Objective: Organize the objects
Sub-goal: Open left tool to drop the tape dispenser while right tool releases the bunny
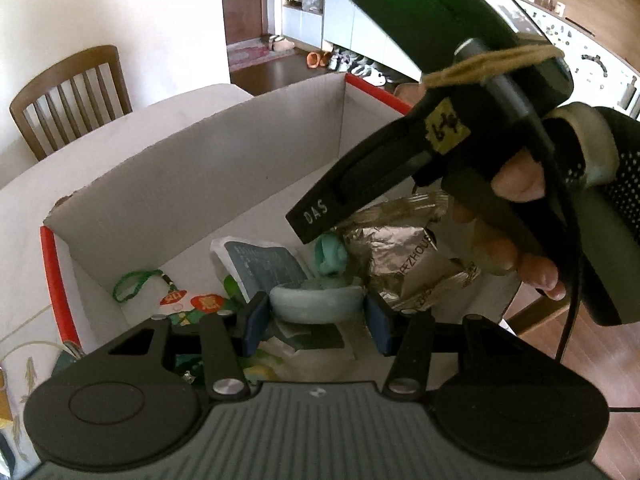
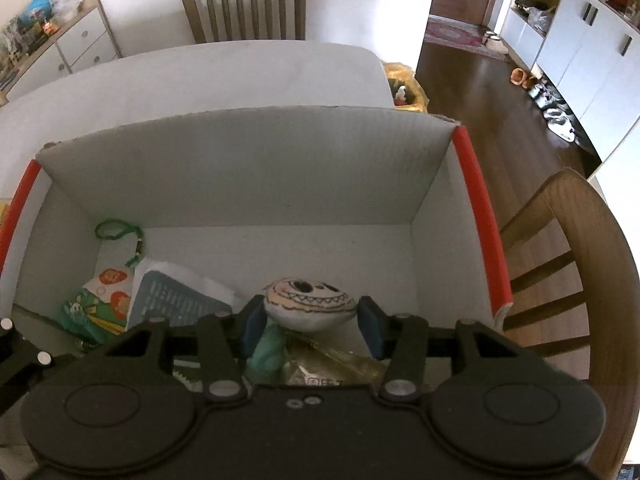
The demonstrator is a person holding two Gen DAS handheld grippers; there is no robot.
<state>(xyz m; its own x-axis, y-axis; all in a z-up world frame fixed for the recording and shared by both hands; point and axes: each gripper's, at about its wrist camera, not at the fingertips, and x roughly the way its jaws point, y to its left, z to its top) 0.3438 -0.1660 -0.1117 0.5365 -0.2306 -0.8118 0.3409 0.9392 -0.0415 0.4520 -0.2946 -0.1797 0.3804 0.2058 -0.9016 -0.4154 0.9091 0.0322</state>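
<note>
two grippers reach into one white cardboard box with red side rims. the right gripper is clenched on a round white stuffed head, drawn with dark eyes and a jagged-tooth grin, teal cloth hanging under it, low in the box at six o'clock. the left gripper clasps a pale grey-blue padded ring, with the teal cloth just past it. one crinkled silver foil bag lies at three o'clock, one grey printed leaflet and one green charm with a cord loop at nine. two wooden chairs stand by the white table.
</note>
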